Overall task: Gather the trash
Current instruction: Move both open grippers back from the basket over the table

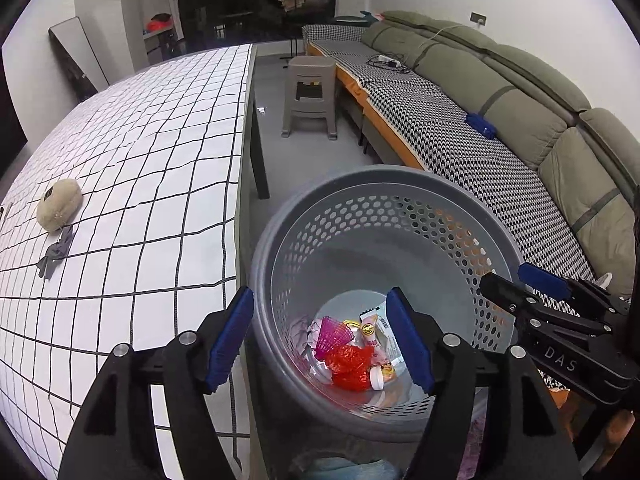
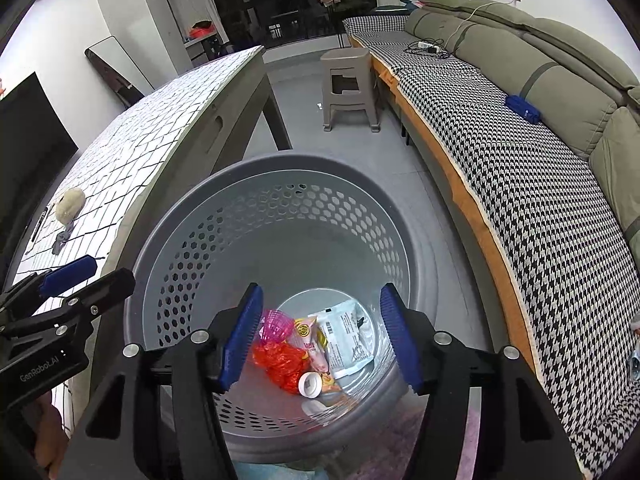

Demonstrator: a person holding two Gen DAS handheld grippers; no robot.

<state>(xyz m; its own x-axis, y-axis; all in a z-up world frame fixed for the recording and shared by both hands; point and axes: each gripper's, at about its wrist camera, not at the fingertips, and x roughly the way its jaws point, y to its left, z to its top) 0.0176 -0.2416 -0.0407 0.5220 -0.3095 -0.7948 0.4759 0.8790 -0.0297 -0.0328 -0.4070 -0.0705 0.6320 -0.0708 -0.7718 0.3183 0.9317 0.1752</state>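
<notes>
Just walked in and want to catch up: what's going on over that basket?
A person is collecting trash with two handheld grippers. The left gripper and right gripper both hang open and empty over the grey perforated basket, which holds red netting, a pink shuttlecock and wrappers. A beige pouch and grey scrap lie on the checked table.

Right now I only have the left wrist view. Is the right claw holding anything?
Observer: No. The right claw is open over the basket, with nothing between its pads.
Operator: Part of the basket floor is hidden for me. What lies there?
Observer: A white printed packet lies flat, next to the red mesh.
</notes>
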